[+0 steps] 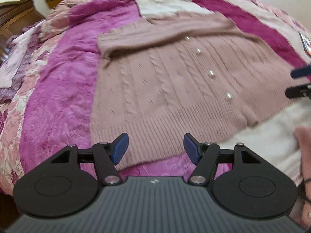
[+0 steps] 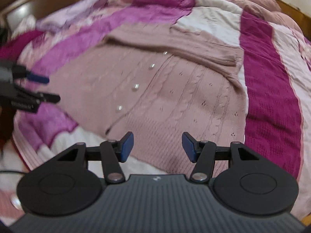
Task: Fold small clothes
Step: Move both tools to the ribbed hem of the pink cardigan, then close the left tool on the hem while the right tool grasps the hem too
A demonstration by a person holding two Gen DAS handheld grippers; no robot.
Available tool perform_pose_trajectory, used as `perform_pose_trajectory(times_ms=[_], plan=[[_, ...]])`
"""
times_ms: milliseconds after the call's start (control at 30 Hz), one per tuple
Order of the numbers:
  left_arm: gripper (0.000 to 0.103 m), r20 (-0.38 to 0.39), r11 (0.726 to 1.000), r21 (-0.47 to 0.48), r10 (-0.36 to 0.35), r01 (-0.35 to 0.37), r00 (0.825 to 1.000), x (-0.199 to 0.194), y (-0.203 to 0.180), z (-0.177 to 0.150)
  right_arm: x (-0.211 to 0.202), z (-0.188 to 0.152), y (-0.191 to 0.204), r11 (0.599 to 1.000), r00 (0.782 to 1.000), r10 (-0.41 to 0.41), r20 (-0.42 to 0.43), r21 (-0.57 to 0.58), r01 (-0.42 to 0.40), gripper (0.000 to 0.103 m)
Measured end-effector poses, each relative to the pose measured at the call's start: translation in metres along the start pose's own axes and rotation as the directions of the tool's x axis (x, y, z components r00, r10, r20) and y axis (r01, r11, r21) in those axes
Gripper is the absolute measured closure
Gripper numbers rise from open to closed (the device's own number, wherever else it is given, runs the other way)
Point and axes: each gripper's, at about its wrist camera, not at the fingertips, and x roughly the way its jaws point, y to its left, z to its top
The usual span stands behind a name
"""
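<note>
A dusty pink cable-knit cardigan (image 1: 175,89) with pearl buttons lies flat on the bed, both sleeves folded across its upper part. It also shows in the right wrist view (image 2: 175,97). My left gripper (image 1: 155,148) is open and empty, hovering over the cardigan's hem near its left corner. My right gripper (image 2: 157,146) is open and empty over the hem on the right side. The right gripper's tips show at the right edge of the left wrist view (image 1: 300,81). The left gripper shows at the left edge of the right wrist view (image 2: 42,89).
The bed is covered by a patchwork quilt (image 1: 64,97) in magenta, pink and white. A wooden headboard (image 1: 17,15) stands at the far left. A phone-like object (image 1: 306,42) lies at the right edge. Wooden furniture (image 2: 38,3) is behind the bed.
</note>
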Motion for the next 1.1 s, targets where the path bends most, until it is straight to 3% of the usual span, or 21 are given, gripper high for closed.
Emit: perform_pose_trajectory(times_ms=[167,267,400,600,933,1033,1100], plan=[[0.033,-0.061,0.995,0.101,-0.019,0.025,0.998,0.009,-0.008,-0.011,0.013,-0.006,0.006,0.998,0.997,0.013,-0.072,-0.067,-0.018,0.046],[0.033,-0.072,0.985,0.172,0.025,-0.012,0.997,0.019,-0.015,-0.017,0.021,-0.012,0.007,0.996,0.994,-0.009,-0.105,-0.092,-0.001,0.033],[0.033,-0.047,0.975,0.21,0.085,-0.073,0.995,0.03,-0.019,-0.014,0.027,-0.017,0.016,0.985,0.994,-0.038,-0.107,-0.171,0.019,0.03],[0.033,-0.027,0.981,0.176,0.093,-0.087,0.995,0.046,-0.015,-0.007,0.04,-0.017,0.024,0.967,0.993,-0.081,-0.086,-0.247,0.057,0.027],[0.033,0.007,0.99,0.094,0.103,-0.103,0.995,0.06,-0.005,-0.001,0.051,-0.008,0.014,0.969,0.987,-0.161,0.003,-0.188,0.159,0.027],[0.033,0.023,0.99,0.085,0.107,-0.109,0.994,0.061,-0.005,-0.001,0.048,-0.01,0.011,0.975,0.988,-0.155,0.029,-0.16,0.157,0.03],[0.033,0.033,0.991,0.079,0.108,-0.111,0.994,0.062,-0.005,-0.003,0.046,-0.01,0.008,0.978,0.988,-0.149,0.04,-0.142,0.153,0.039]])
